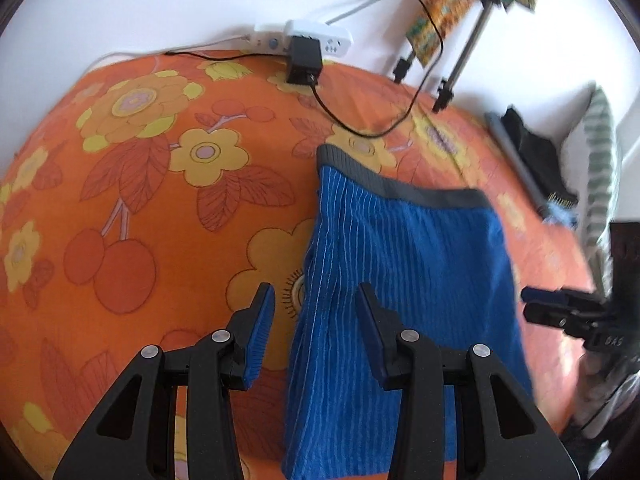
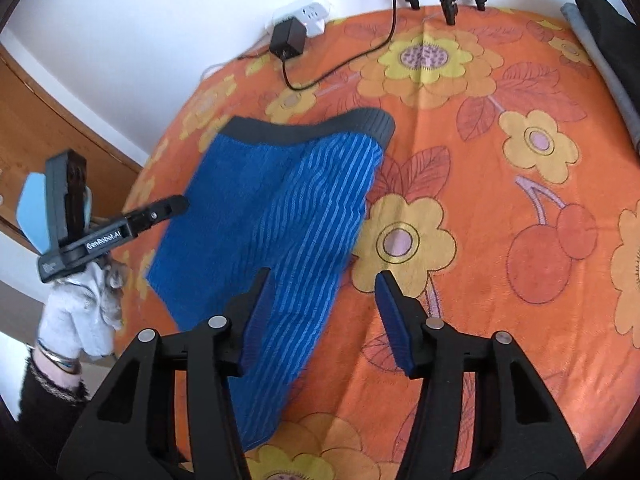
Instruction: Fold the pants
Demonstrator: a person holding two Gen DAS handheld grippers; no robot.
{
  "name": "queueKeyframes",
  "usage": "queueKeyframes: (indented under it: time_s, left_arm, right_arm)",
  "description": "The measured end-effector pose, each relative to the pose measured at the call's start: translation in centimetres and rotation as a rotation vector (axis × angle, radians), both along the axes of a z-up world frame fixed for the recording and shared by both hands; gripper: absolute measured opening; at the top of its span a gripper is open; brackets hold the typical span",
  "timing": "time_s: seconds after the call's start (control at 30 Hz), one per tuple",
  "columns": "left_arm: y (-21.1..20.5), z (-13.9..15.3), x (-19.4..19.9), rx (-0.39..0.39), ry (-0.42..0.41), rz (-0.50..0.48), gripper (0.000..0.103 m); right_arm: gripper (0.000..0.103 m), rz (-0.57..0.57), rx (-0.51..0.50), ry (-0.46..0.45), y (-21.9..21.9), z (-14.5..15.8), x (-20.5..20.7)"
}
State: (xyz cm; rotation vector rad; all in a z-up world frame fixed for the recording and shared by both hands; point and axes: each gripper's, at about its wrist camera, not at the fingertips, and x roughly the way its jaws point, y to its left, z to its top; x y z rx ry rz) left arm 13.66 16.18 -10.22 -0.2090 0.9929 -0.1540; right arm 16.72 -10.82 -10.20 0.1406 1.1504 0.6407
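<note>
Blue striped pants (image 1: 420, 260) with a dark grey waistband (image 1: 400, 186) lie flat and folded lengthwise on an orange flowered bedsheet (image 1: 160, 208). My left gripper (image 1: 314, 292) is open and straddles the pants' left edge, its pads apart from the cloth. In the right wrist view the pants (image 2: 256, 200) run from the waistband (image 2: 312, 128) toward me. My right gripper (image 2: 323, 280) is open, its left finger over the cloth and its right finger over the bare bedsheet (image 2: 500, 200). Each gripper shows in the other's view: the right gripper (image 1: 532, 304) beside the pants' right edge, the left gripper (image 2: 172, 204) at the left edge, held by a gloved hand (image 2: 80, 316).
A white power strip (image 1: 304, 34) with a black adapter (image 1: 304, 62) and a looping cable (image 1: 360, 128) sits at the bed's far edge. Tripod legs (image 2: 448, 4) stand on the sheet near the wall. Dark clothes (image 1: 532, 148) and a striped pillow (image 1: 600, 152) lie at the right. A wooden door (image 2: 48, 132) is at the left.
</note>
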Motion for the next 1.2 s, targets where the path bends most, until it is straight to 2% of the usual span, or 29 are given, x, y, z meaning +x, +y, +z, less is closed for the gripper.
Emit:
queueKeyframes:
  time_s: [0.03, 0.23, 0.37, 0.4, 0.53, 0.63, 0.73, 0.9, 1.03, 1.2]
  left_arm:
    - [-0.5, -0.2, 0.1, 0.04, 0.003, -0.014, 0.04]
    - [-2.0, -0.8, 0.5, 0.153, 0.002, -0.068, 0.04]
    - [-2.5, -0.9, 0.6, 0.162, -0.006, -0.078, 0.039]
    - [-2.8, -0.9, 0.6, 0.165, -0.01, -0.081, 0.037]
    - [-3.9, -0.9, 0.4, 0.15, -0.017, -0.118, 0.008]
    - [-4.7, -0.9, 0.3, 0.17, -0.027, -0.121, 0.004]
    - [-4.2, -0.9, 0.4, 0.119, -0.021, -0.097, 0.004]
    - [-3.2, -0.9, 0.4, 0.038, -0.014, -0.063, 0.004]
    - [-2.8, -0.8, 0.3, -0.021, -0.014, -0.047, 0.004]
    - [-2.0, 0.2, 0.0, -0.105, -0.035, -0.029, 0.004]
  right_arm:
    - [0.053, 0.005, -0.01, 0.001, 0.2, -0.3, 0.1]
    - [0.053, 0.035, -0.051, -0.025, 1.4, -0.7, 0.2]
    - [0.053, 0.046, -0.07, -0.046, 1.9, -0.6, 0.1]
    - [0.053, 0.051, -0.08, -0.056, 2.1, -0.6, 0.0]
    - [0.042, 0.077, -0.101, -0.076, 2.8, -0.5, -0.4]
    - [0.039, 0.091, -0.118, -0.1, 3.2, -0.4, -0.8]
    - [0.033, 0.095, -0.114, -0.104, 3.4, -0.4, -1.0]
    - [0.01, 0.075, -0.079, -0.076, 3.0, -0.6, -0.8]
    - [0.008, 0.044, 0.02, 0.022, 1.8, -1.0, 0.3]
    - [0.007, 0.027, 0.091, 0.036, 0.8, -0.3, 0.3]
